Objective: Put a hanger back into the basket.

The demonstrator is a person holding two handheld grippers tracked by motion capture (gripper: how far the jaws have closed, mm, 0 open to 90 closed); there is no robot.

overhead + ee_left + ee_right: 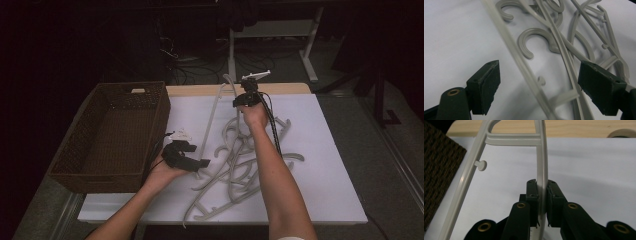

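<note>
grey plastic hangers (240, 165) lie in a tangled heap in the middle of the white table (330, 165), hooks caught in bars. the right gripper (246, 100) pinches one hanger (541, 160) by its thin curved bar, near the far edge of the table. the jaws are tight on it, and it hangs lifted with its lower end down in the heap. this looks like a way to pull one hanger free of the rest. the left gripper (192, 161) waits low near the heap, beside the brown woven basket (95, 150) at the left edge, with jaws wide and nothing in them. it may be there to hold the heap down. the basket may be where the hangers go. the room behind the table is dark. how many hangers lie in the heap is hard to count.
</note>
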